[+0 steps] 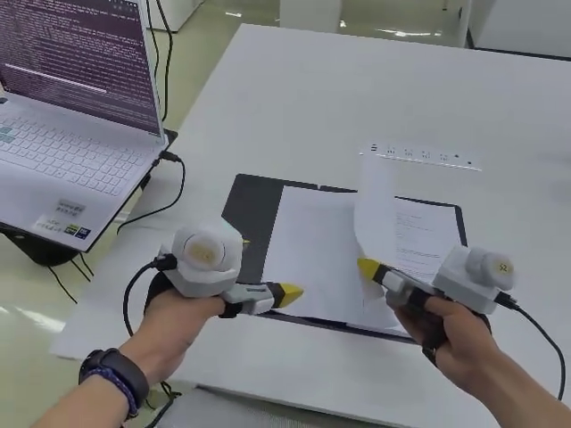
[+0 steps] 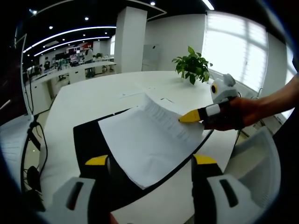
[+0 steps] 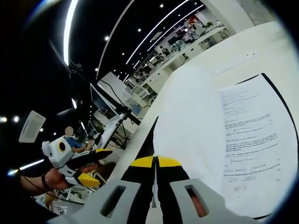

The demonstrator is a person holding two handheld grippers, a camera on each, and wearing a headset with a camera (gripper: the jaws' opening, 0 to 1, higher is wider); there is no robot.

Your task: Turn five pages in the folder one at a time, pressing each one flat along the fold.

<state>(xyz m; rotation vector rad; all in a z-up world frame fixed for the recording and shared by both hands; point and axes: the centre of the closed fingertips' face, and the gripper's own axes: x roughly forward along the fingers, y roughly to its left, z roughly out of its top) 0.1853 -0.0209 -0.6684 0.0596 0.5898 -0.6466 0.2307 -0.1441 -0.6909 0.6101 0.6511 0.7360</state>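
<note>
A white table [image 1: 357, 89] takes up most of the head view. An open laptop [image 1: 62, 107] stands just left of it, screen lit, with black cables [image 1: 165, 201] trailing from its right side. The black folder [image 1: 250, 205] lies open by the table's near edge, between the two grippers. A blank sheet [image 1: 312, 250] lies flat left of the fold and a printed sheet [image 1: 428, 236] lies right of it. Between them one page [image 1: 375, 205] stands nearly upright. The right gripper [image 1: 368, 267] has its jaws pressed together on that page's near edge. Its own view shows the yellow tips pinched with the paper's edge between them. The left gripper [image 1: 290, 292] is at the folder's near left, pointing right, jaws spread wide with nothing clamped. In the left gripper view a potted plant [image 2: 192, 65] stands beyond the table.
</note>
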